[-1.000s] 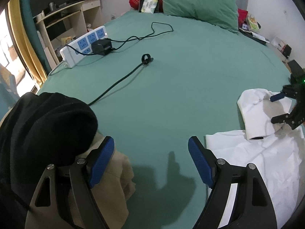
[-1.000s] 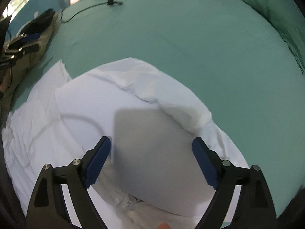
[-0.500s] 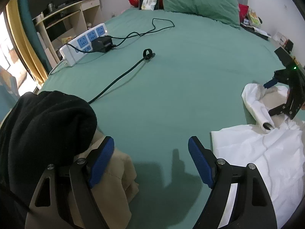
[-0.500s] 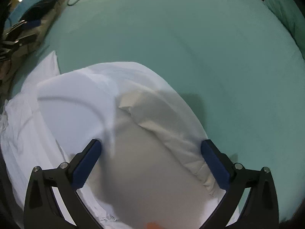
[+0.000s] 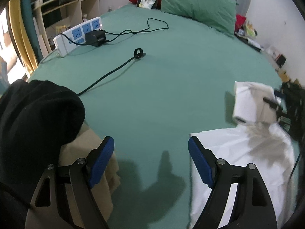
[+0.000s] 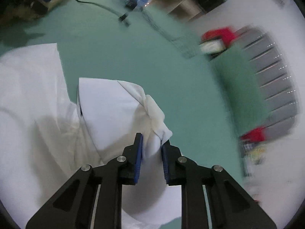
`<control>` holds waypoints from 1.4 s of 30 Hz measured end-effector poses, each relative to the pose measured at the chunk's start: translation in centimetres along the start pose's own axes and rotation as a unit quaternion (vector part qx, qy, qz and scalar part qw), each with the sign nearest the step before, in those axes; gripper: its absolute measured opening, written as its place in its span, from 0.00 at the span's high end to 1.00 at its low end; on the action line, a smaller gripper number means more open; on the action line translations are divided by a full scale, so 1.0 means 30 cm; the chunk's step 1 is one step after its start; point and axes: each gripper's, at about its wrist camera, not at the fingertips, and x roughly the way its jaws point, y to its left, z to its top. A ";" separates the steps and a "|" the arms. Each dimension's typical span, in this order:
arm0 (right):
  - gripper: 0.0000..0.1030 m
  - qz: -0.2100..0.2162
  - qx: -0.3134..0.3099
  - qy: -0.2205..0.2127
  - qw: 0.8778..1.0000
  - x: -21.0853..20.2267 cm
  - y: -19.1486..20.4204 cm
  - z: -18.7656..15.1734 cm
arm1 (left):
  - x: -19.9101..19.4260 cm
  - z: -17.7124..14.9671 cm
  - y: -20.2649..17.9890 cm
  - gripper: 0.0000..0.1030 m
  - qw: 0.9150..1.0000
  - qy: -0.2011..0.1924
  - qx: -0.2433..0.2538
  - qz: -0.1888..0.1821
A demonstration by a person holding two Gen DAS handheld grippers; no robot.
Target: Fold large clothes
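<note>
Right tool, jaws having just closed, is clamped on a bunched fold of the white garment on the bed; left tool stands apart, empty; advise lifting steadily to keep the fold even.

A white garment lies on the green bed sheet, rumpled and only partly flat. Its main body spreads over the near right part of the bed, creased, with one straight edge running along the sheet. At its far end a sleeve is lifted off the body and folded back on itself, forming a loose, puffed roll with an open tubular end. The sleeve's cuff region shows a seam and a slightly yellowish lining. A bunch of the sleeve cloth stands pinched upright, clear of the sheet, while the rest of the garment sags away below it toward the bed's edge.
</note>
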 end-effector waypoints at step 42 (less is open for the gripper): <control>0.46 -0.048 0.408 0.049 0.910 -0.356 -0.197 -0.418 | -0.088 -0.130 -0.348 0.20 0.992 -0.008 0.120 -0.044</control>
